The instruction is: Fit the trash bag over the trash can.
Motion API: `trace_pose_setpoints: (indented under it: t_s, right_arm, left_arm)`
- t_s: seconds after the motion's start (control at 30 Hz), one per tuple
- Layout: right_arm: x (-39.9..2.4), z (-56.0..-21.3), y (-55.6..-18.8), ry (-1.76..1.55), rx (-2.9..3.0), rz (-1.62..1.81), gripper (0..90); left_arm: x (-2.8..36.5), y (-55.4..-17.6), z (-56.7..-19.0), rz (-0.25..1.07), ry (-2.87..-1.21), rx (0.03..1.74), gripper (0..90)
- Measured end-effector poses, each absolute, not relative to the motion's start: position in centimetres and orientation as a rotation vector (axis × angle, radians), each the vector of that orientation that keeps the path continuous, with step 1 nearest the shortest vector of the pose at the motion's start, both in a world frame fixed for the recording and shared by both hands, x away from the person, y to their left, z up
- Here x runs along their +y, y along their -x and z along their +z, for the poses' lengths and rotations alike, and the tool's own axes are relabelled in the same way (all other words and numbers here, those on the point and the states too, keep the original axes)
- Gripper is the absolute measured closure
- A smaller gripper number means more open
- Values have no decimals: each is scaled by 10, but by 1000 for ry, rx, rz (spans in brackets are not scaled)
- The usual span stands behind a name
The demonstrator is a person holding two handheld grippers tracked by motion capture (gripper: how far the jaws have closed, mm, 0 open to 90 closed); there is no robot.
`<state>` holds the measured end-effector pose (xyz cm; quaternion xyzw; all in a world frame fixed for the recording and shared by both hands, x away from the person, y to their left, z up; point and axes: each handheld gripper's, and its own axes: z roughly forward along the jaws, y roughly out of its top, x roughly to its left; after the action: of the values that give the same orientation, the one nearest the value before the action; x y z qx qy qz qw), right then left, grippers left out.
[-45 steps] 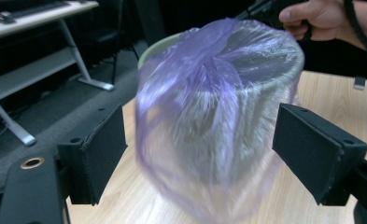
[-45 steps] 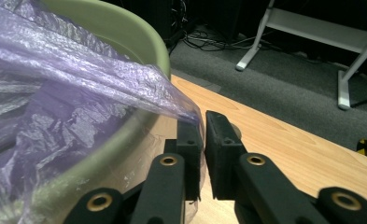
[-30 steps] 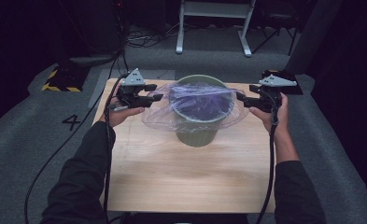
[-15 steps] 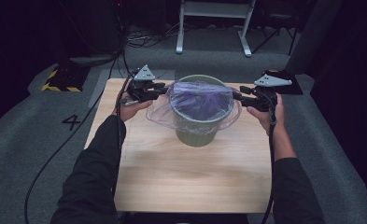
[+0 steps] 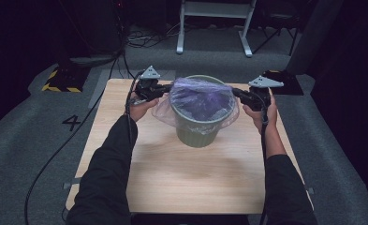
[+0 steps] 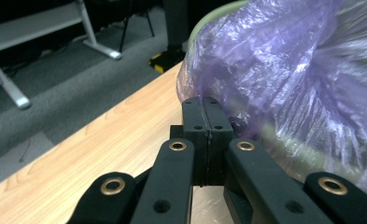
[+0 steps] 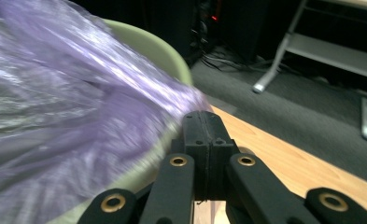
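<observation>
Both our claws, left claw [image 5: 165,90] and right claw [image 5: 238,93], have just closed, pinching the bag [image 5: 200,101] at the bin's [image 5: 196,133] nine and three o'clock.

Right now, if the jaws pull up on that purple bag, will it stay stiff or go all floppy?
Probably floppy: the purple bin bag is thin, see-through and crinkled, and it drapes over the green bin's rim. It looks very light. It might stretch or tear, since the left gripper and right gripper each pinch only a small fold.
</observation>
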<state>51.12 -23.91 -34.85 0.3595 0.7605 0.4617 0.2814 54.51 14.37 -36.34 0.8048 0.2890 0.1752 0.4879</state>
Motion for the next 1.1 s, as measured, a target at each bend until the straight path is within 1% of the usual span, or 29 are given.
trace_pose_setpoints:
  t_s: [0.1, 0.2, 0.33, 0.6, 0.63, 0.8, 0.87, 0.93, 1.0, 1.07, 1.1]
  right_arm:
    - [-238, -353, -514, -1001, 2036, 1246, 900]
    - [-239, -356, -515, -1009, 2053, 1264, 900]
    - [-243, -358, -512, -976, 2103, 1289, 900]
    - [-248, -363, -493, -854, 2180, 1338, 900]
    - [-247, -363, -491, -838, 2190, 1323, 895]
    - [-248, -355, -488, -851, 2126, 1263, 746]
    - [-252, -350, -488, -888, 2082, 1299, 706]
    - [-256, -344, -491, -912, 2056, 1336, 617]
    - [-257, -340, -493, -909, 2053, 1378, 596]
    - [-255, -336, -495, -898, 2056, 1412, 528]
    - [-253, -335, -497, -905, 2064, 1404, 475]
  left_arm:
    - [139, -548, -372, 397, -1986, 704, 898]
    - [134, -550, -379, 361, -1981, 710, 898]
    - [138, -550, -387, 279, -1952, 701, 898]
    - [148, -529, -392, 247, -1961, 594, 898]
    - [149, -528, -390, 261, -1965, 596, 897]
    - [154, -526, -380, 330, -1956, 615, 890]
    - [155, -528, -378, 346, -1954, 624, 890]
    - [155, -530, -377, 356, -1944, 636, 891]
    - [154, -532, -376, 359, -1931, 645, 891]
    - [152, -533, -376, 363, -1928, 647, 893]
    - [151, -534, -375, 367, -1927, 649, 893]
